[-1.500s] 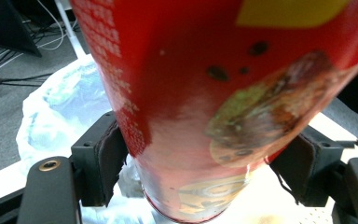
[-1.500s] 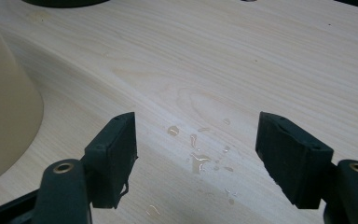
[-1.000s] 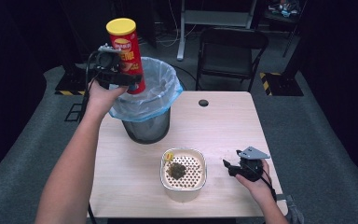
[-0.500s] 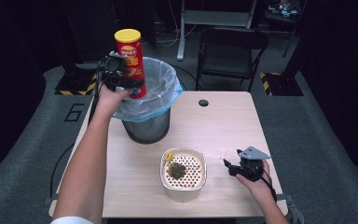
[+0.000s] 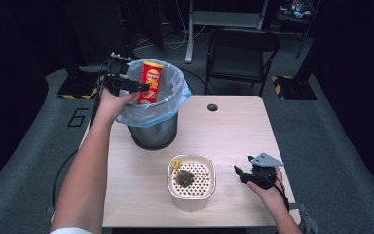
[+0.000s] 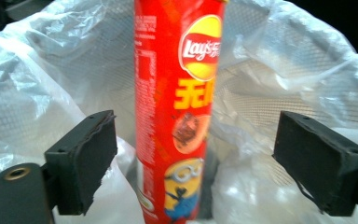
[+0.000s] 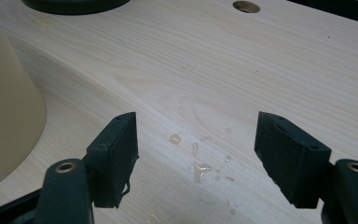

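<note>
Wooden table [image 5: 224, 126] in the high view, pale top, cable hole near the far edge. Mesh waste bin [image 5: 153, 129] standing on the far left part of the top, lined with a clear plastic bag [image 5: 175, 95] folded over the rim. Cream bowl [image 5: 191, 195] with perforated insert near the front edge, dark clump at its centre, small yellow piece at its rim. Water drops [image 7: 200, 168] on the wood in the right gripper view.

Red chip can [image 5: 151, 82] upright inside the bin mouth, lower part below the rim, top above it. In the left gripper view, chip can [image 6: 179, 107] between the two black jaws with a clear gap on each side, bag behind it.

Left gripper [image 5: 126, 84] at the bin's left rim, level with the can; jaws just been opening, now wide, pads off the can, nothing gripped. Right gripper [image 5: 246, 174] low over the table's front right, just beside the bowl; jaws [image 7: 196, 158] parted about halfway, nothing between them but bare wood.
</note>
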### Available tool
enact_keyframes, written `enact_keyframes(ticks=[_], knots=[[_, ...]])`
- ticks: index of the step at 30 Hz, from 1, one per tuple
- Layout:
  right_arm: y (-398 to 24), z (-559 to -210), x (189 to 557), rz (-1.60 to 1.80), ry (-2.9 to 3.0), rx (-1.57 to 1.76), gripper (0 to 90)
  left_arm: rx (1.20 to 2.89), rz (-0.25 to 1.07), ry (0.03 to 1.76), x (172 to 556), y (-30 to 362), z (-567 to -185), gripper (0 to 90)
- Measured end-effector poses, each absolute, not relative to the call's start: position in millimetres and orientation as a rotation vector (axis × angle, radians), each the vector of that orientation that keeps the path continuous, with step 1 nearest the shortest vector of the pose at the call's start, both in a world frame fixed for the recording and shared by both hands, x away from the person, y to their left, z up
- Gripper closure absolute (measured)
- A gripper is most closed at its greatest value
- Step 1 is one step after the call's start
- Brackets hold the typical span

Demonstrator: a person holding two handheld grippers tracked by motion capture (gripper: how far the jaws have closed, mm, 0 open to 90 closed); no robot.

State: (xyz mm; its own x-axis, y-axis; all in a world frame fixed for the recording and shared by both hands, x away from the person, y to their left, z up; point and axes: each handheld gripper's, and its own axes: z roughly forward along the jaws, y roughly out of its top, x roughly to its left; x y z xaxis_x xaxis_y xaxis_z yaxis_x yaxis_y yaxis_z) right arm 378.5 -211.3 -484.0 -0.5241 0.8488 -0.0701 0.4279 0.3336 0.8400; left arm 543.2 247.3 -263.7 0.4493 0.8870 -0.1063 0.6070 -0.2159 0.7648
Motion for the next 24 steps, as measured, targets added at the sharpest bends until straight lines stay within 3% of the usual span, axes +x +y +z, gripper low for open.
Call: enact_keyframes(ticks=[14,24], knots=[[-213,-486,379,1.081,2.098,1.127,29.7,1.968,0.480,1.162,507,264,-239,21.3],[-213,-486,378,1.076,2.103,1.129,29.8,1.966,0.476,1.123,488,273,-245,31.3]])
